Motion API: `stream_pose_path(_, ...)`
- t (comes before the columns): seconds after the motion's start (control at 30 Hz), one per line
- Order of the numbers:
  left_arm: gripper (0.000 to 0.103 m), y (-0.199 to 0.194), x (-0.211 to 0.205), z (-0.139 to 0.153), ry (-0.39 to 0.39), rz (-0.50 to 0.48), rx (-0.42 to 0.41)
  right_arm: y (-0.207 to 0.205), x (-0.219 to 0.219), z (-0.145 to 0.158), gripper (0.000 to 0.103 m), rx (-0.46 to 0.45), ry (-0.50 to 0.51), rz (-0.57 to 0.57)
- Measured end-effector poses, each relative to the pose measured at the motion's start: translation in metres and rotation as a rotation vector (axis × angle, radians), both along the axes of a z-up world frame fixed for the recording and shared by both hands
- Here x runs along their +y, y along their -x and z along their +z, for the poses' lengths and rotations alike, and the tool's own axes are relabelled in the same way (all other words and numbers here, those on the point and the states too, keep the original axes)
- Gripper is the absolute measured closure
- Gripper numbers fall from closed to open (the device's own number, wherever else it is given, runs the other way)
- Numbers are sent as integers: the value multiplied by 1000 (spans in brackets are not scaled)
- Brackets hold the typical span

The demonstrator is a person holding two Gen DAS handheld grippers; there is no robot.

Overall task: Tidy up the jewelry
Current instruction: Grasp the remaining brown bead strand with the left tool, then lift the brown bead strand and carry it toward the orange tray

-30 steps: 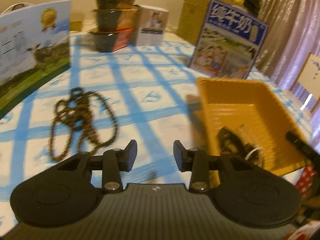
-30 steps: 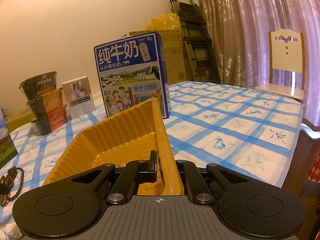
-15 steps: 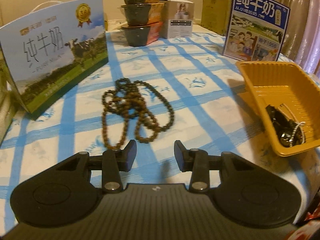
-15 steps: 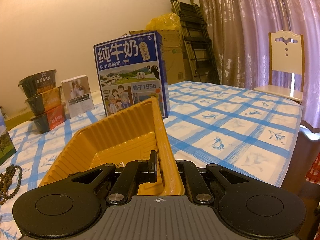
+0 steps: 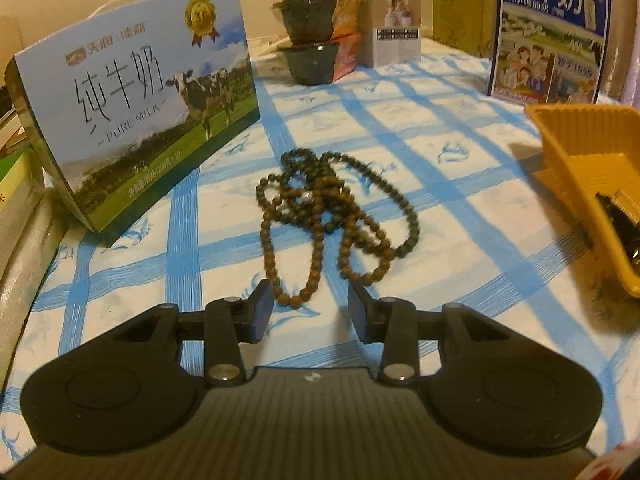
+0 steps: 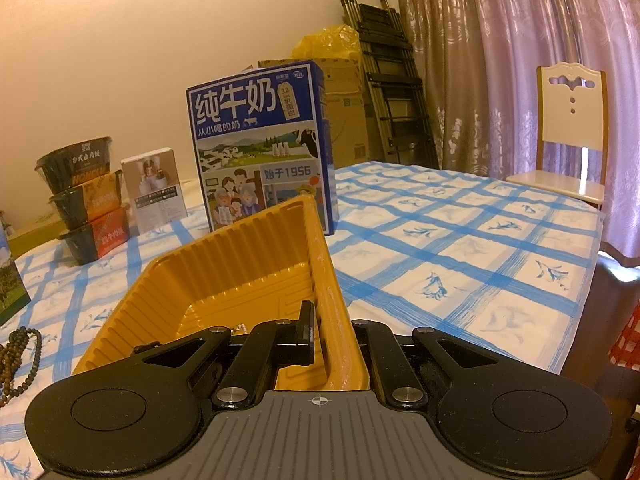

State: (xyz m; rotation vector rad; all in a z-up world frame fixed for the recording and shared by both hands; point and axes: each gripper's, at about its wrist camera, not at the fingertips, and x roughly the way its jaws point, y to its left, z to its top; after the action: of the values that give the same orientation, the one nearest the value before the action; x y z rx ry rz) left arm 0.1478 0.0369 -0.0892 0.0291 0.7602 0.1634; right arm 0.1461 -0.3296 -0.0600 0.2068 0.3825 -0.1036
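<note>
One item of jewelry is left out on the counter (image 5: 472, 128), which is covered by a blue-checked cloth, while at least one other piece is already seen inside the tray (image 6: 224, 280). The yellow ribbed tray stands at the right of the scene, near the blue milk carton (image 6: 260, 152); its right wall is clamped between the jaws of the right tongs (image 6: 332, 340), one finger inside and one outside, so the tray is judged to be steadied for receiving. Within it, a dark piece with a pale chain (image 5: 624, 220) is partly visible at the near end, though its kind cannot be told.

The bead necklace (image 5: 332, 216) lies in a loose tangle of brown loops at the middle of the counter, left of the tray and well apart from it, to the right of the pale blue milk box (image 5: 136, 92). The left tongs (image 5: 310, 308) are held wide and empty just near of the necklace's nearest loop, which sits between the fingertips in view without clear contact.

By this showing the task is judged partly done: the necklace is not yet gripped, lifted or placed in the tray.
</note>
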Motion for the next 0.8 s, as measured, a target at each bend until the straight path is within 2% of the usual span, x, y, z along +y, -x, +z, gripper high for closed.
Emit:
stream_pose_path(0.13,67,-8,1,-6,-58,-32,0,0,0,0,96,0,0,-1)
stream_pose_path(0.33,74,-26,1,-10,-114,-92,-1,0,-1,-2,96,2,3,-2)
stream_pose_path(0.47,80,-40,4,-15,-100,-105,15,1,-6,-4,96,3,5,-2)
stream_pose_path(0.7,86,-60,8,-17,-59,-104,22,2,-9,-6,96,7,6,-3)
stream_pose_path(0.8,96,-65,8,-18,-36,-120,28,2,-9,-6,96,7,7,-3)
